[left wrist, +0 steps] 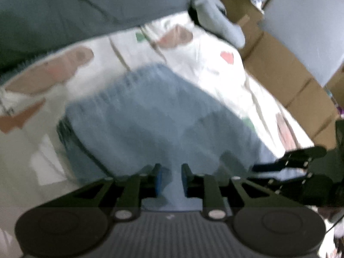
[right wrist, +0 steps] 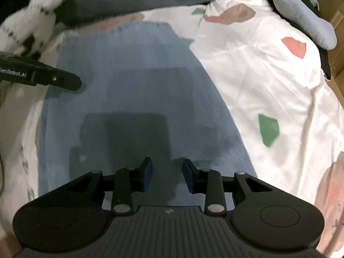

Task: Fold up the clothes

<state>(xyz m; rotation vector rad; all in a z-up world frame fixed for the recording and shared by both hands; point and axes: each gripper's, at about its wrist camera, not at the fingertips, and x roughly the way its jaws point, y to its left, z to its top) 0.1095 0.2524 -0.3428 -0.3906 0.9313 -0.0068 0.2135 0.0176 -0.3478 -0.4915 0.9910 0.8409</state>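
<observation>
Blue ribbed garment point(right wrist: 133, 99) lies flat, folded, centre frame on white patterned bedsheet point(right wrist: 247, 86). Right tongs point(right wrist: 167, 174) released above its near edge, nothing gripped. Left tongs point(left wrist: 171, 179) parted, empty, over same cloth. Blue plush toy point(right wrist: 301, 15) upper right.

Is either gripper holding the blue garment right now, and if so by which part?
Nothing is held. The left gripper and right gripper both stand open above the blue garment, which lies flat on the bedsheet.
</observation>
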